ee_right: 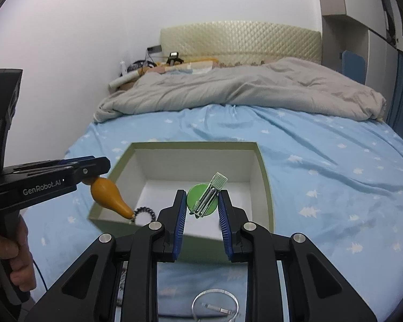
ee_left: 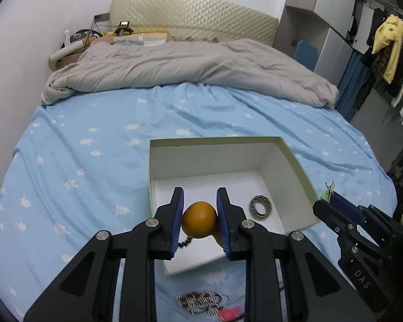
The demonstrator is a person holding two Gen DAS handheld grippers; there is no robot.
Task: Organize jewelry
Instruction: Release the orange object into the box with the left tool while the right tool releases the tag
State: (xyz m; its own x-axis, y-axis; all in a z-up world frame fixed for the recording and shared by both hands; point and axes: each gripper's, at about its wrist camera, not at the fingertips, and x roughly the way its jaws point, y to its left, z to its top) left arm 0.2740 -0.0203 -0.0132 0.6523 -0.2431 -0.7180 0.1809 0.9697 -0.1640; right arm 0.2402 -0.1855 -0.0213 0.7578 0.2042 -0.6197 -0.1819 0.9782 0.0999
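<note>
Left hand-held gripper [ee_left: 200, 218] tilted down, pads clamped on something held between them. Right hand-held gripper [ee_right: 202, 204] likewise, jaws narrow and gripping. A hand [ee_right: 10, 255] wraps the left handle.

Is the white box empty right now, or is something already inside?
Not empty. A patterned ring lies flat on the floor of the white box; the rest of the visible floor is bare.
</note>
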